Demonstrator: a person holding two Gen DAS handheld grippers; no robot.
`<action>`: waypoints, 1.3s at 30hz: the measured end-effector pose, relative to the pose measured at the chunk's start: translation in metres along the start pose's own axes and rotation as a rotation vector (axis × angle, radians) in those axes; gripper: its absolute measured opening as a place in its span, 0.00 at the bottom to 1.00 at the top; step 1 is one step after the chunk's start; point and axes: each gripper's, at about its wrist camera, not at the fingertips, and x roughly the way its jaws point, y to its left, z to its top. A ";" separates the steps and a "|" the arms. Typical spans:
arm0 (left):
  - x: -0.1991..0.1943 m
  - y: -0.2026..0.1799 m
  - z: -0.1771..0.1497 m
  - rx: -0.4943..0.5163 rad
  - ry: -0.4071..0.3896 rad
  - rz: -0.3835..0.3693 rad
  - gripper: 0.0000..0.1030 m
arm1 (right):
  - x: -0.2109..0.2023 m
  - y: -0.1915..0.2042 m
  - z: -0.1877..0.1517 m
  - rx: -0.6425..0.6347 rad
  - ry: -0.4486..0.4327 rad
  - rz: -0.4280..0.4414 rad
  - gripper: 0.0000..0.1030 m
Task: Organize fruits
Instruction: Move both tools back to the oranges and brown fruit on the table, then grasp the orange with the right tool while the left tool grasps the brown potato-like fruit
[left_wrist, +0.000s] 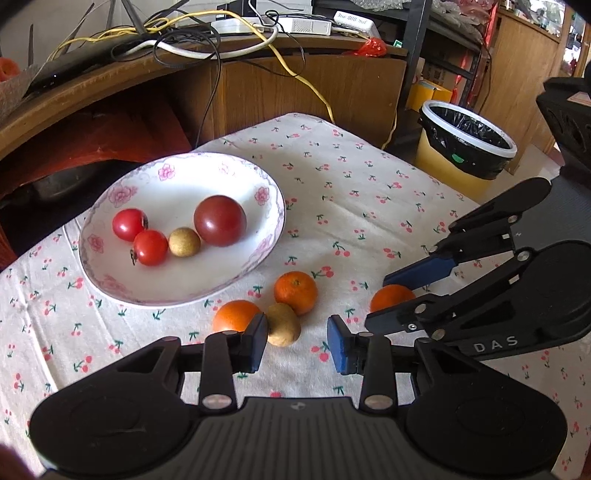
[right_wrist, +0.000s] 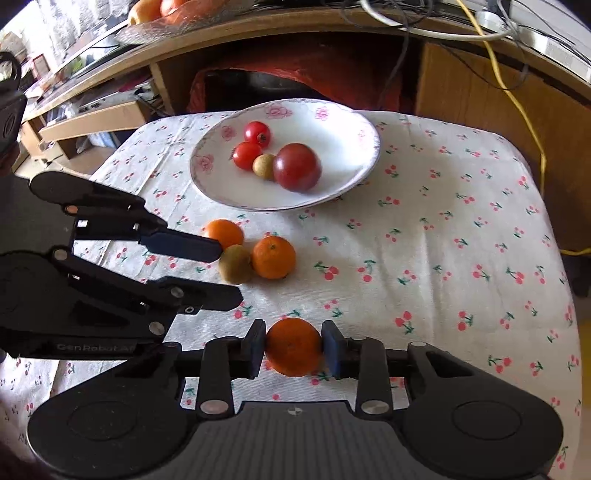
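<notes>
Orange tangerines (right_wrist: 273, 257) number three, one clamped in right gripper (right_wrist: 293, 347); left gripper (left_wrist: 297, 341) apart.

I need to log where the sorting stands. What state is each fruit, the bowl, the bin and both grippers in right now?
Bowl: upright on the tablecloth, holding four fruits.
Two small tomatoes: in the bowl.
Dark tomato: in the bowl.
Small tan fruit: in the bowl.
Two oranges: loose on the cloth.
Kiwi: loose between them.
Third orange: clamped.
Right gripper: shut on that orange.
Left gripper: open, empty.
Bin: lined, open.
</notes>
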 end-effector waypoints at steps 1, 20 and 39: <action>0.001 0.000 0.001 -0.001 -0.005 0.004 0.42 | -0.001 -0.002 0.000 0.005 -0.002 -0.005 0.26; -0.010 -0.021 -0.008 0.170 0.028 0.030 0.42 | -0.007 -0.017 -0.001 0.026 -0.003 -0.034 0.27; 0.015 -0.027 -0.007 0.131 0.039 0.058 0.37 | -0.003 -0.017 -0.003 0.016 0.006 -0.028 0.27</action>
